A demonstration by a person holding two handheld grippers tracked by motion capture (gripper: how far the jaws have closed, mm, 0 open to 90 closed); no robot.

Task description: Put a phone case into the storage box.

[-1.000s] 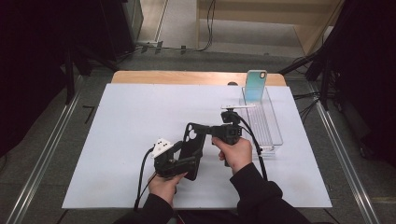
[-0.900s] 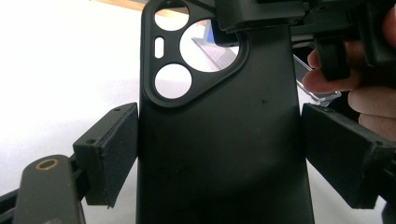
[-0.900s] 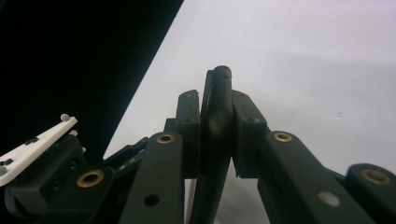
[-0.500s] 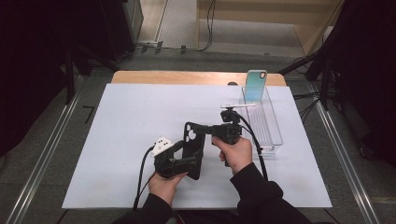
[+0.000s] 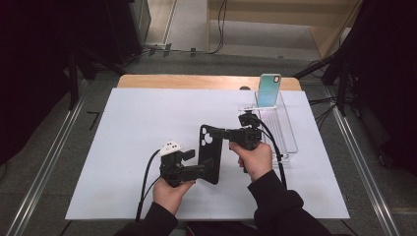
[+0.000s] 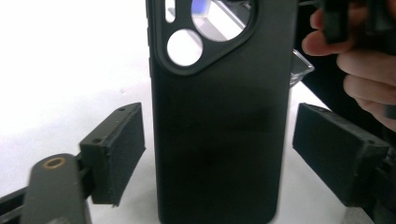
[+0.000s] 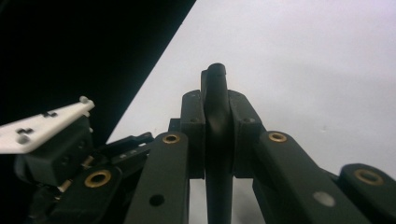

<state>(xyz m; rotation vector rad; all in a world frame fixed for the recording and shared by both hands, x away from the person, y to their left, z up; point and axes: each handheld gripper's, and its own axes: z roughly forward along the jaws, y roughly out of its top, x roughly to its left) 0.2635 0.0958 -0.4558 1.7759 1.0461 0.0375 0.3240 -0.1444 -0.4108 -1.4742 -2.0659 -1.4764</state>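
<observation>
My right gripper [image 5: 227, 132] is clamped on the upper edge of the black phone case [image 5: 210, 153], holding it upright over the white table sheet [image 5: 123, 123]. My left gripper [image 5: 204, 169] has the case between its 2 jaws, which have just been closing; both pads [image 6: 116, 156] stand apart from its sides.

**Black phone case, upright over the mat**

Black phone case [image 5: 210, 152], matte, soft-looking, rounded corners. Camera cutout near its top: a rounded-triangle opening with a raised rim plus a separate round hole, both see-through. Stands on end above the white mat [image 5: 128, 128], long axis vertical, cutout end up. In the right gripper view it shows edge-on as a thin dark strip [image 7: 218, 140]. Left gripper view shows its plain back face [image 6: 219, 135], no marks or damage visible.
</observation>
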